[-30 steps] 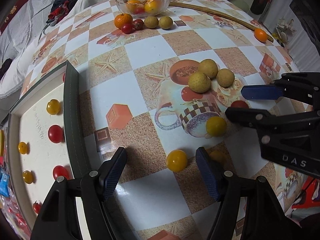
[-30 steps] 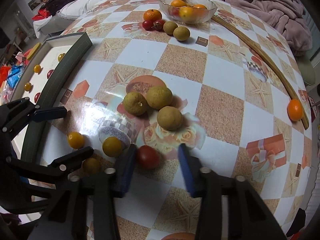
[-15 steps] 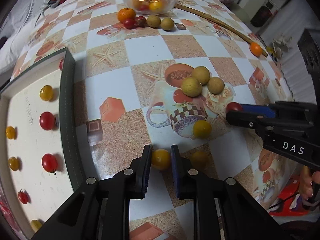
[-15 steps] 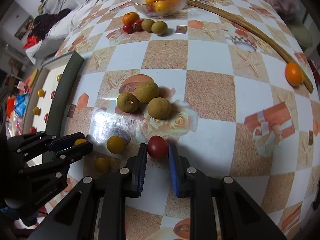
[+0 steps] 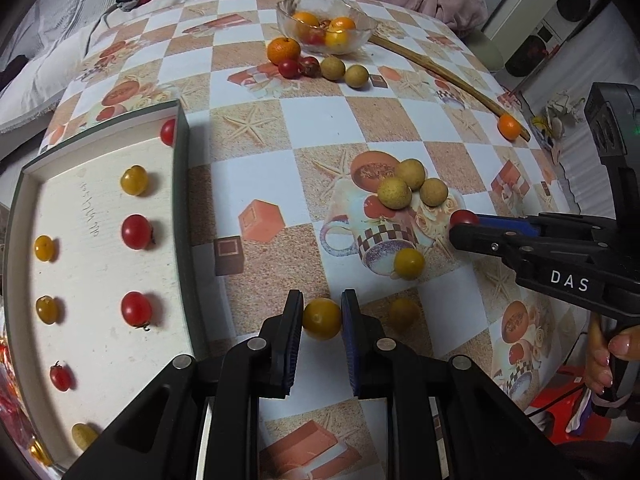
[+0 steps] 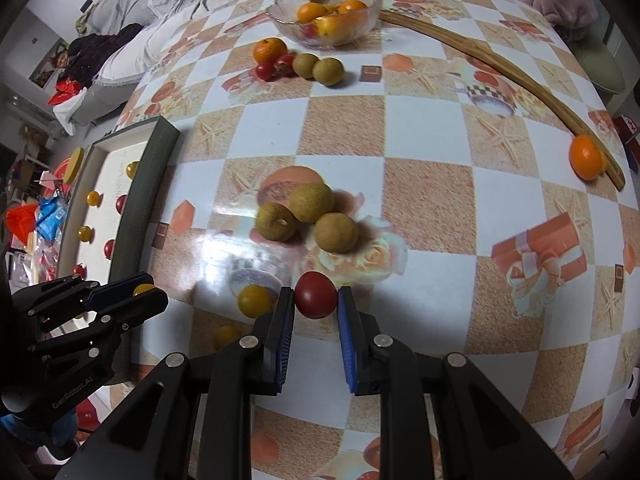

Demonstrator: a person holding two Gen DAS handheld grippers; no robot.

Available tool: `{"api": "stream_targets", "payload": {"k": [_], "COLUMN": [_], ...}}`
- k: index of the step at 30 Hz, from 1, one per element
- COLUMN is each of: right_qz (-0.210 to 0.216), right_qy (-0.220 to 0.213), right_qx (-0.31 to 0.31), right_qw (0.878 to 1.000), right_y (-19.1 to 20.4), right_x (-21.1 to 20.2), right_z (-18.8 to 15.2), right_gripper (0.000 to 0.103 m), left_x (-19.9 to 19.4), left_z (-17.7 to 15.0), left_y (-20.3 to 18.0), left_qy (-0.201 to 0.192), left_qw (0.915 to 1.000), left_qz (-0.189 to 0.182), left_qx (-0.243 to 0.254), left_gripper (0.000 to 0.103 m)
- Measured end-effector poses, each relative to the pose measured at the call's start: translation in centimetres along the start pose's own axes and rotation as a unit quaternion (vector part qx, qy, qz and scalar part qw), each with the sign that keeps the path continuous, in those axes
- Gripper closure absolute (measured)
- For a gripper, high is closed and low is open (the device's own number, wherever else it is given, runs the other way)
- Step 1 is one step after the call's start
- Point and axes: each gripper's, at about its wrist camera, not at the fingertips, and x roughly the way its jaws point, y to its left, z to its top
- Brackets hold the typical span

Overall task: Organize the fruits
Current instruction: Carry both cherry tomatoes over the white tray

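Observation:
My left gripper (image 5: 321, 318) is shut on a yellow cherry tomato (image 5: 322, 319), held just above the table; it shows in the right wrist view (image 6: 143, 289) too. My right gripper (image 6: 315, 296) is shut on a red cherry tomato (image 6: 315, 295), also seen in the left wrist view (image 5: 463, 217). A white tray (image 5: 92, 264) at the left holds rows of red and yellow tomatoes. Two yellow tomatoes (image 5: 409, 264) (image 5: 403, 312) lie loose on the table between the grippers. Three brown longans (image 6: 308, 216) sit grouped beyond them.
A glass bowl (image 5: 360, 38) of oranges stands at the far edge, with an orange (image 5: 283, 50), small tomatoes and two longans beside it. A curved wooden stick (image 6: 500, 68) runs along the right, with an orange (image 6: 586, 157) at its end. Bedding lies beyond the table.
Both grippers went from open to shut, the left on the yellow tomato, the right on the red one. Both have since lifted and drawn back a little with their fruit.

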Motion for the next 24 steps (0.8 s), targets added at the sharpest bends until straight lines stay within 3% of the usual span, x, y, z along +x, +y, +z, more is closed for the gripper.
{"api": "stream_targets", "payload": {"k": [12,24], "right_qz": [0.017,0.051], "right_qy": [-0.003,0.0], "right_qx": [-0.047,-0.115], "right_qw": [0.999,0.992], "right_y": [5.1,13.1], "right_x": [0.3,1.7], "right_z": [2.1,4.5], "right_gripper": [0.079,0.079], "left_x": [-3.6,-5.5], "left_z": [-0.8,-4.1], "left_y": [4.0,11.4], "left_qy": [-0.036,-0.049], "left_qw": [0.9982,0.9887], "left_qz": [0.017,0.068], "left_qx": [-0.044,-0.124], "left_gripper": [0.082,0.082]}}
